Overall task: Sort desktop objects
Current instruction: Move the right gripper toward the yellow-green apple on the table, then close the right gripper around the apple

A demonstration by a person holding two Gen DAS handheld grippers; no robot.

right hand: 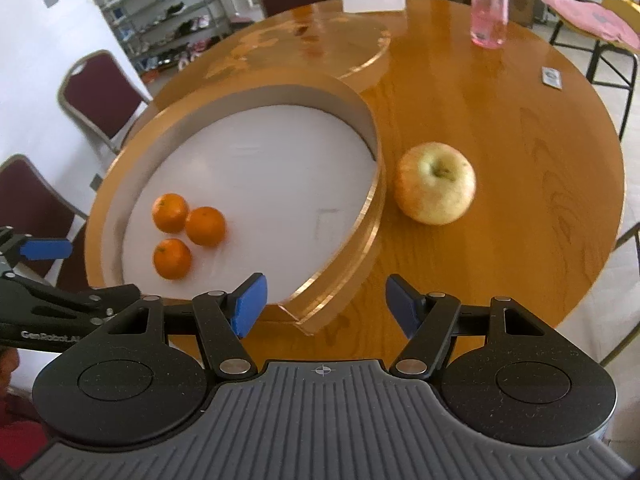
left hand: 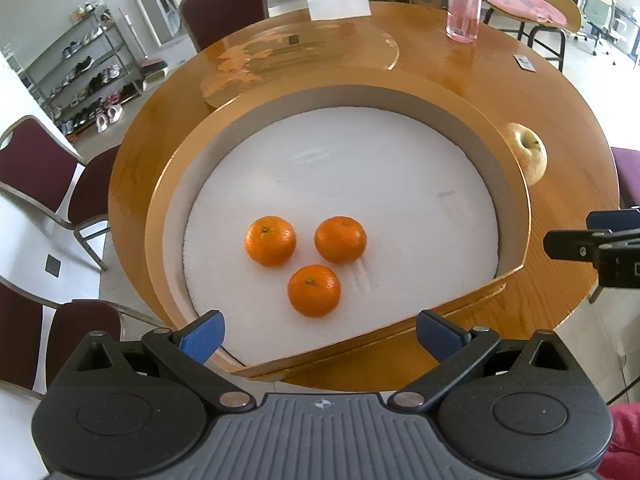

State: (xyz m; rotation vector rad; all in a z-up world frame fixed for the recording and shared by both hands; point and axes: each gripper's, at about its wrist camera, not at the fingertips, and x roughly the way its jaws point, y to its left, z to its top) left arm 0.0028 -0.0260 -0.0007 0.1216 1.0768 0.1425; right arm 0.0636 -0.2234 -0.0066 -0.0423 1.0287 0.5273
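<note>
Three tangerines (left hand: 310, 254) sit in my tray (left hand: 516, 196); the apple (right hand: 435, 183) rests on the counter (right hand: 520, 140) just outside. Both grippers, left (left hand: 320, 336) and right (right hand: 326, 304), have jaws released, empty.

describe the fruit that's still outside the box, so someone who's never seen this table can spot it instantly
On the round wooden table sits a shallow box with a white floor, holding three oranges. The apple lies on the bare wood just outside the box's right wall, ahead of the right tongs. It is the only yellow-green fruit, blushed pink, and larger than the oranges.
</note>
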